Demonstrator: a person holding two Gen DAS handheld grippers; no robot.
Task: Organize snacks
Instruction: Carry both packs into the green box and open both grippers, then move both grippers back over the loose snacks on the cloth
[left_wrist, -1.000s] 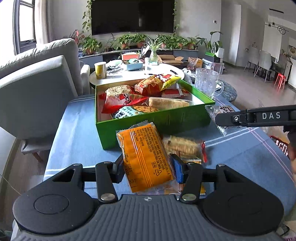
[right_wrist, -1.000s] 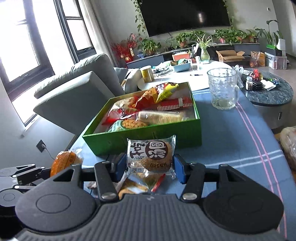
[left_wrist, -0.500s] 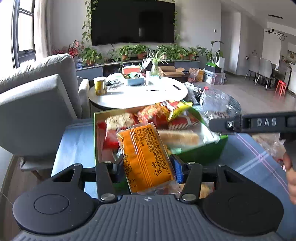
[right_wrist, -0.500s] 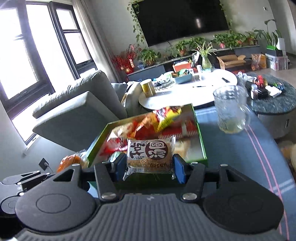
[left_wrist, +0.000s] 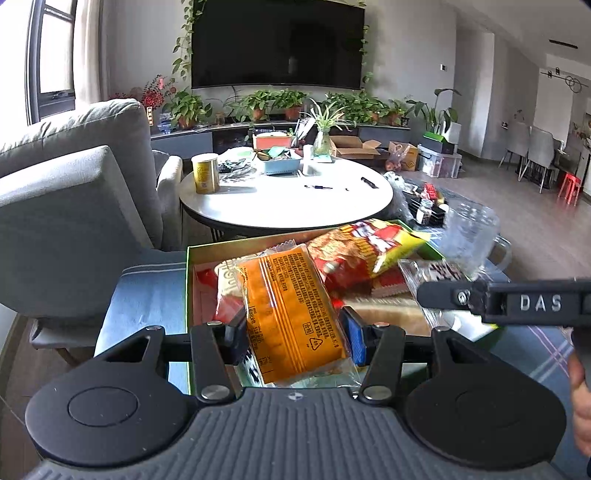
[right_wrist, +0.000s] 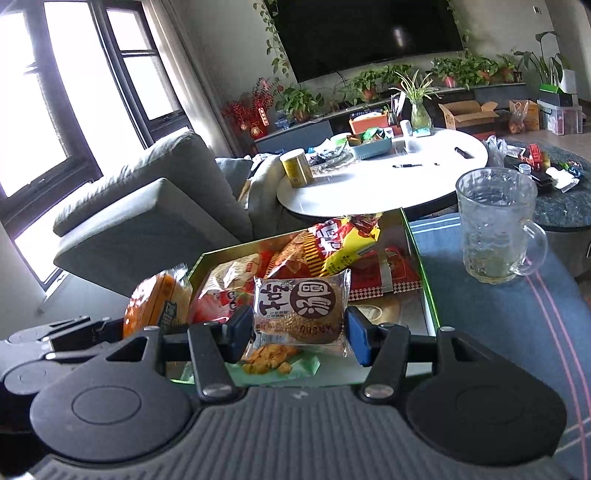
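My left gripper (left_wrist: 293, 338) is shut on an orange snack packet (left_wrist: 291, 314) and holds it above the open green box (left_wrist: 189, 280). My right gripper (right_wrist: 299, 328) is shut on a clear packet with a round brown cake (right_wrist: 301, 308) and holds it above the same box (right_wrist: 428, 295). The box holds several snacks, among them a red and yellow chip bag (left_wrist: 365, 251), which also shows in the right wrist view (right_wrist: 332, 243). The orange packet shows at the left of the right wrist view (right_wrist: 157, 302). The right gripper's arm (left_wrist: 517, 302) crosses the left wrist view.
A glass mug (right_wrist: 496, 229) stands on the blue tablecloth (right_wrist: 498, 314) right of the box. A grey armchair (left_wrist: 66, 206) is at the left. A round white table (left_wrist: 288, 195) with a yellow can (left_wrist: 205, 173) stands behind the box.
Both grippers rose from the tablecloth in front of the box and moved forward, carrying their packets over the box's inside.
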